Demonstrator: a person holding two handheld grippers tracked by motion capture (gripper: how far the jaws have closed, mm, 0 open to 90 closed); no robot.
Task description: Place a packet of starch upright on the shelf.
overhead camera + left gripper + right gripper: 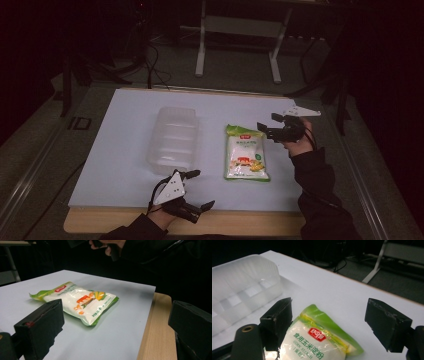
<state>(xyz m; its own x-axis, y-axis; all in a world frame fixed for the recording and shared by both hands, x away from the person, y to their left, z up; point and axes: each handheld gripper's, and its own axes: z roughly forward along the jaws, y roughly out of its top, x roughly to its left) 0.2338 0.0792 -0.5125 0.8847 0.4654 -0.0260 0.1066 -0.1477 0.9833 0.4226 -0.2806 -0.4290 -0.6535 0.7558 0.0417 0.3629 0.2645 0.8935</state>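
Note:
A white and green bag of corn starch (246, 153) lies flat on the white table top (125, 125), right of centre; it also appears as the bag (80, 301) and the bag (317, 342). Left of it stands a clear plastic bin (173, 139), seen too as the bin (242, 287). My left gripper (201, 189) hovers open at the table's near edge, below the bin and left of the bag, jaws wide apart. My right gripper (267, 122) is open just above the bag's top right corner, nothing between its jaws.
The table's wooden front edge (240, 222) shows under the white sheet. A metal stand (237, 30) and cables lie on the dark floor behind the table. The person's dark sleeve (317, 185) crosses the right side.

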